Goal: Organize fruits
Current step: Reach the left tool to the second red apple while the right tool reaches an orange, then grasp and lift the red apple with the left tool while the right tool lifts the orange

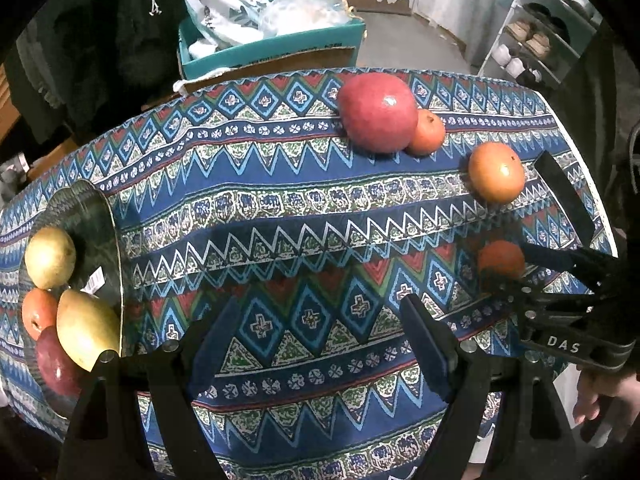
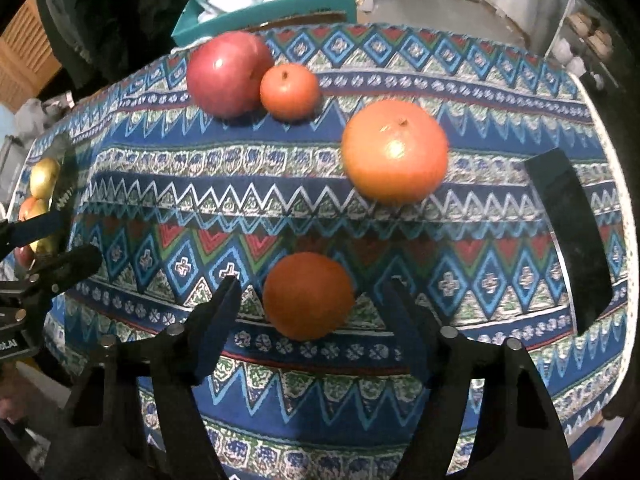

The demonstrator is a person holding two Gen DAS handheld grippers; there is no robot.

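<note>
A dark glass plate (image 1: 86,216) at the table's left holds two pears, one yellow (image 1: 50,257), and red apples (image 1: 38,312). My left gripper (image 1: 320,320) is open and empty over the patterned cloth, right of the plate. My right gripper (image 2: 312,292) is open, its fingers on either side of a small orange (image 2: 308,295) that rests on the cloth; the orange also shows in the left wrist view (image 1: 501,260). A bigger orange (image 2: 394,151), a small tangerine (image 2: 290,91) and a large red pomegranate (image 2: 228,74) lie farther back.
A second dark plate (image 2: 572,236) lies at the table's right edge. A teal box (image 1: 276,46) with bags stands behind the table. A shoe rack (image 1: 532,40) is at the back right. The left gripper shows at the left of the right wrist view (image 2: 48,240).
</note>
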